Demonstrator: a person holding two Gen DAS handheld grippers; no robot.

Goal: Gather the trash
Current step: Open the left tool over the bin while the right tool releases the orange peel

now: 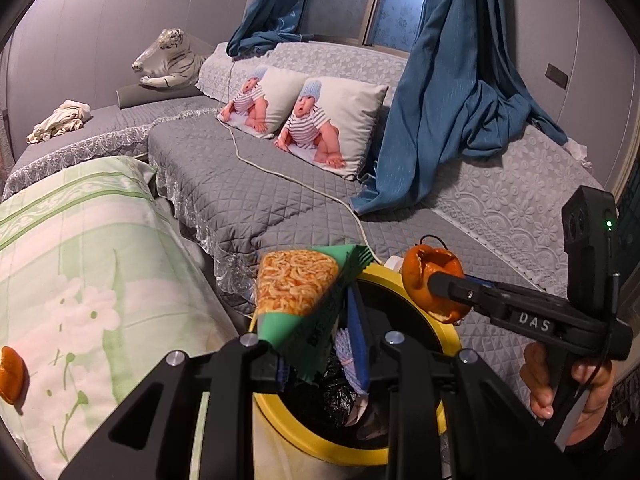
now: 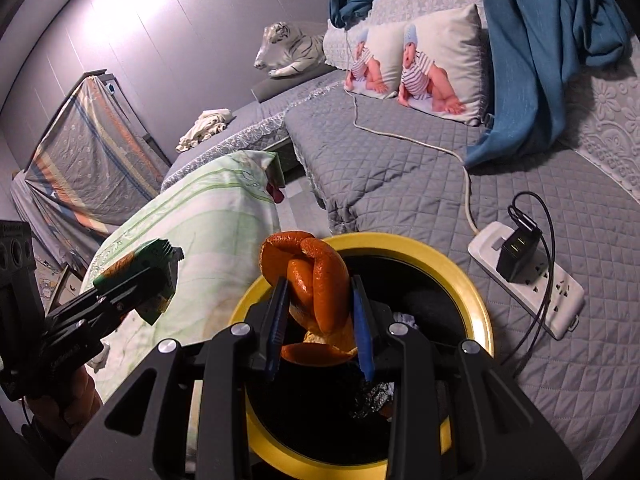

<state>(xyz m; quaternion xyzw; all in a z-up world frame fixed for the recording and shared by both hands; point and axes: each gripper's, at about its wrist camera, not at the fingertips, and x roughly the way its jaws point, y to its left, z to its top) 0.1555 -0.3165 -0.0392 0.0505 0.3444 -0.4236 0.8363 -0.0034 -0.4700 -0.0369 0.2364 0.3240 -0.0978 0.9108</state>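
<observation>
Mostly hidden: bin floor, lost in black lining and crumpled foil.
Cut off: orange peel scrap on the green cloth, at frame edge.
Left gripper: tilted down over the yellow rim, clamped on a snack wrapper.
Right gripper: angled down above the bin mouth, pinching curled orange peel between blue pads.
Hand: wrapped round right handle, partly cropped.
</observation>
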